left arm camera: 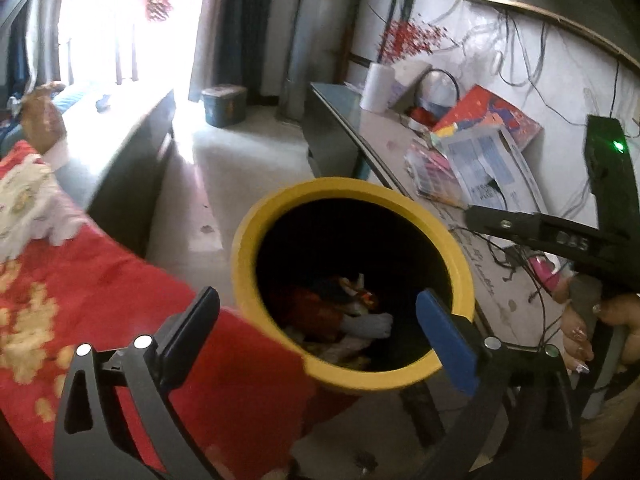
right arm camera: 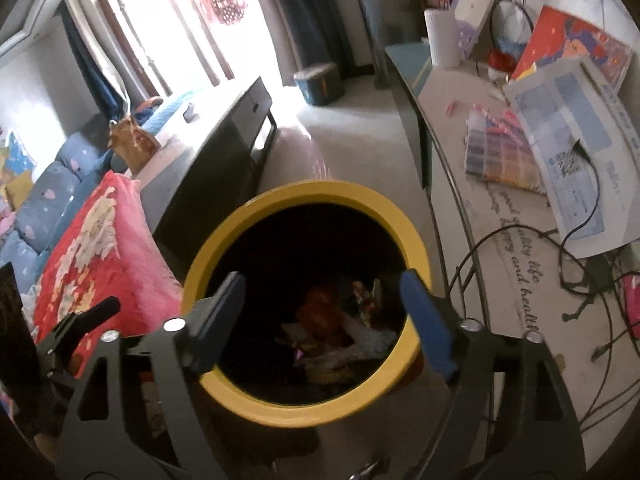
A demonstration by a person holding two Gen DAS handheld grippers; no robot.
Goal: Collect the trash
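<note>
A yellow round bin (left arm camera: 244,264) stands on the floor, also in the right wrist view (right arm camera: 192,280). Crumpled trash (left arm camera: 352,316) lies at its bottom, seen too in the right wrist view (right arm camera: 340,336). My left gripper (left arm camera: 320,332) is open and empty above the bin's mouth. My right gripper (right arm camera: 324,316) is open and empty over the bin's mouth; its body and the hand holding it show in the left wrist view (left arm camera: 576,240) at the right.
A red patterned blanket (left arm camera: 80,304) lies left of the bin. A long table (right arm camera: 520,280) on the right holds papers (right arm camera: 576,152), cables, a paper roll (left arm camera: 376,86) and a red box (left arm camera: 492,120). A dark cabinet (right arm camera: 224,160) and a small stool (right arm camera: 318,80) stand beyond.
</note>
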